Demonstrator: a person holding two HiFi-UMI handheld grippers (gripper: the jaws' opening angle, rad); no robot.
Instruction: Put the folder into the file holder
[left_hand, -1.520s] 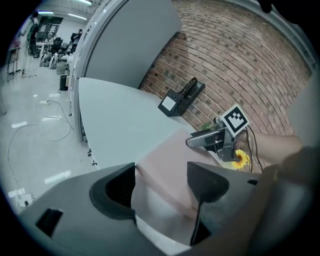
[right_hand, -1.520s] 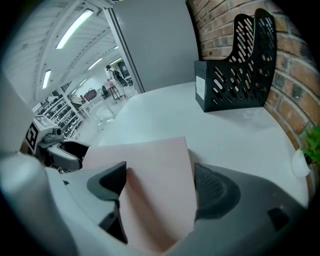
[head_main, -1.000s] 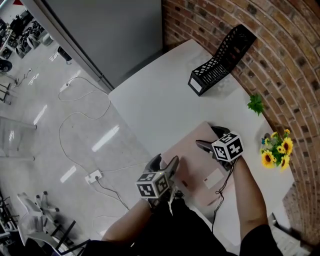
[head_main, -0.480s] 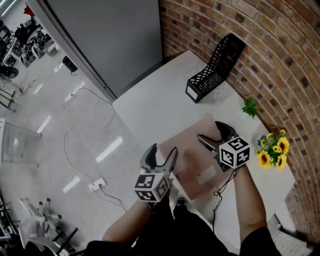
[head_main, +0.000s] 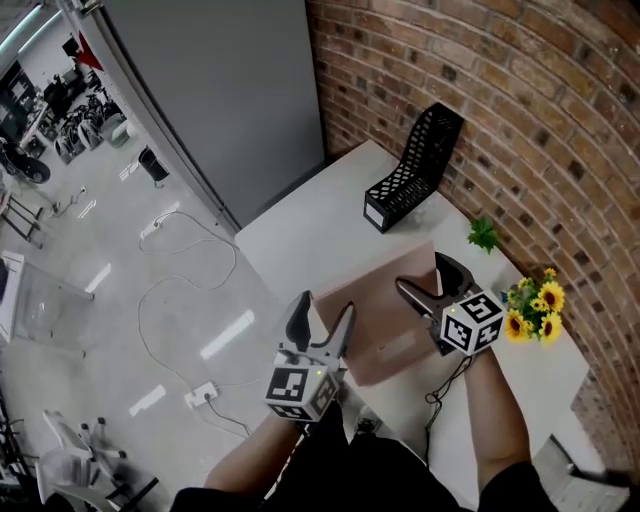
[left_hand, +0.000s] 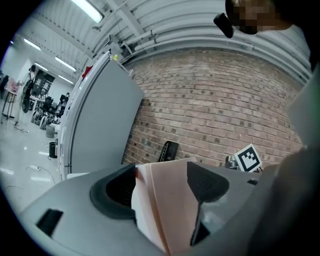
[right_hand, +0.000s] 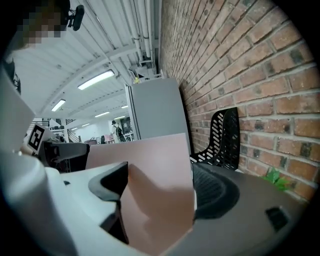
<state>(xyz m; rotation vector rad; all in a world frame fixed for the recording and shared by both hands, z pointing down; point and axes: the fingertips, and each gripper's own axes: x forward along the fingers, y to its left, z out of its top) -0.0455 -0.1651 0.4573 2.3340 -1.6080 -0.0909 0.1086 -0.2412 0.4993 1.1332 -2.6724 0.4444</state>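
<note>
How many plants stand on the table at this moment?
2: a small green plant against the brick wall, and a bunch of sunflowers farther along it, toward the person. None seems hidden.

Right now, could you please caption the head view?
Left gripper and right gripper hold the folder up, short of the file holder.

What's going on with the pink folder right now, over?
Left tool and right tool both shut on the folder. Folder held above the table, not yet in the file holder. Nothing between them.
</note>
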